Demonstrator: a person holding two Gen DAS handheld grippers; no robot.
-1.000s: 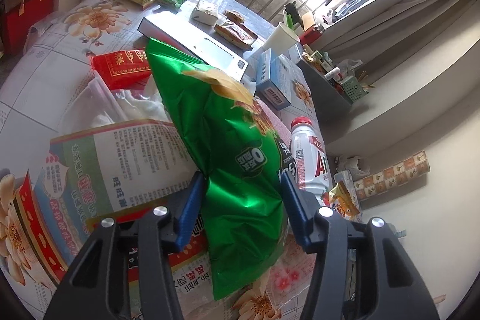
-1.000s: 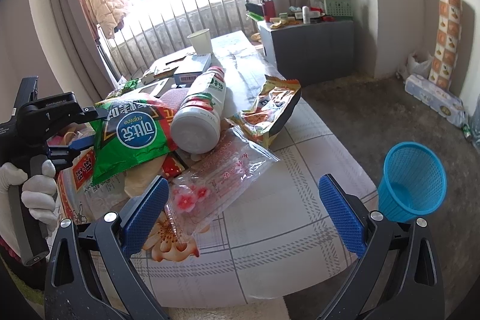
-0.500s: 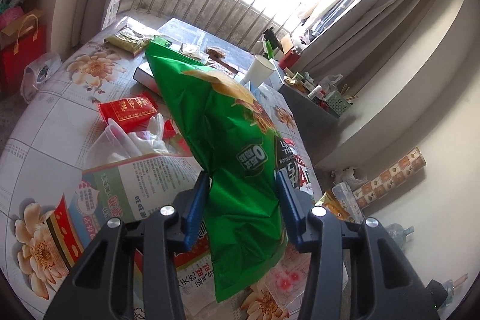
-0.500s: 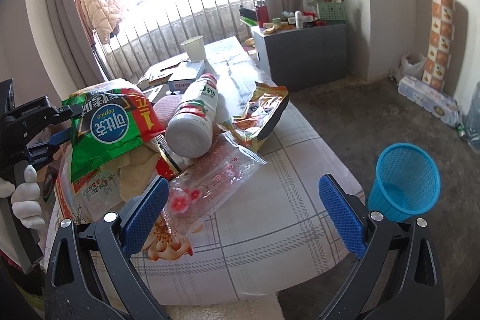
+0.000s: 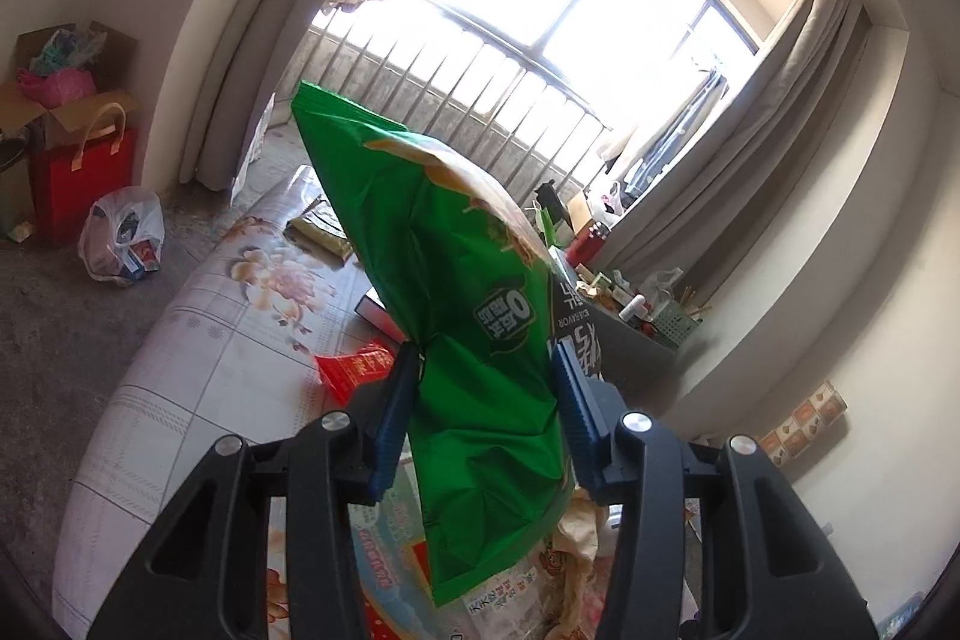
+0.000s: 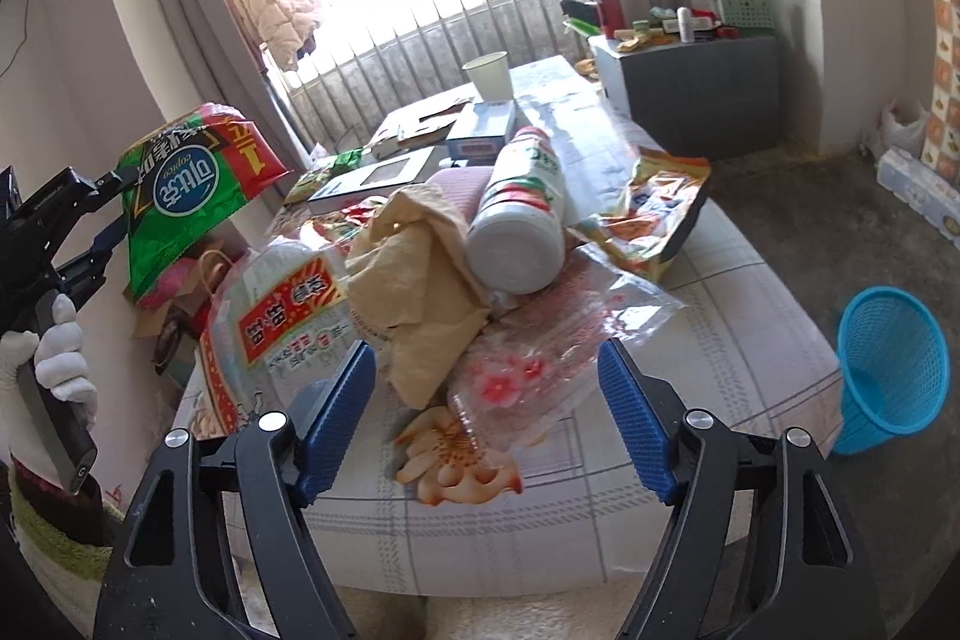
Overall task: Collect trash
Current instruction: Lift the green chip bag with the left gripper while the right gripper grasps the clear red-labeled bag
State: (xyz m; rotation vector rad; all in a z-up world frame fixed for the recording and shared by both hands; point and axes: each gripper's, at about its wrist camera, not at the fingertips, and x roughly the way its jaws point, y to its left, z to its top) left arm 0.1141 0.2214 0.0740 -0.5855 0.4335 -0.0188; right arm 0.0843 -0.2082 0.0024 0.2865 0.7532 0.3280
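Observation:
My left gripper point(image 5: 483, 388) is shut on a green chip bag point(image 5: 456, 292) and holds it in the air above the table; the bag hides much of the table behind it. In the right wrist view the same bag point(image 6: 180, 184) hangs at the far left, gripped by the left gripper point(image 6: 114, 214), which a white-gloved hand point(image 6: 57, 358) holds. My right gripper point(image 6: 486, 382) hovers low over the near end of the table with its jaws closing. A clear plastic wrapper with pink flowers point(image 6: 528, 352) lies between them, untouched by the pads. A blue mesh bin point(image 6: 888, 370) stands on the floor to the right.
The flowered tablecloth point(image 6: 690, 400) carries a pile: a white bottle point(image 6: 522, 214) on its side, a crumpled yellow wrapper point(image 6: 420, 268), an orange snack bag point(image 6: 648, 214), a red-and-white bag point(image 6: 282, 316), boxes and a paper cup point(image 6: 489, 73). A grey cabinet point(image 6: 690, 94) stands behind.
The left gripper has risen with the green bag, tilting up towards the window. The right gripper's jaws have narrowed and moved nearer the pile.

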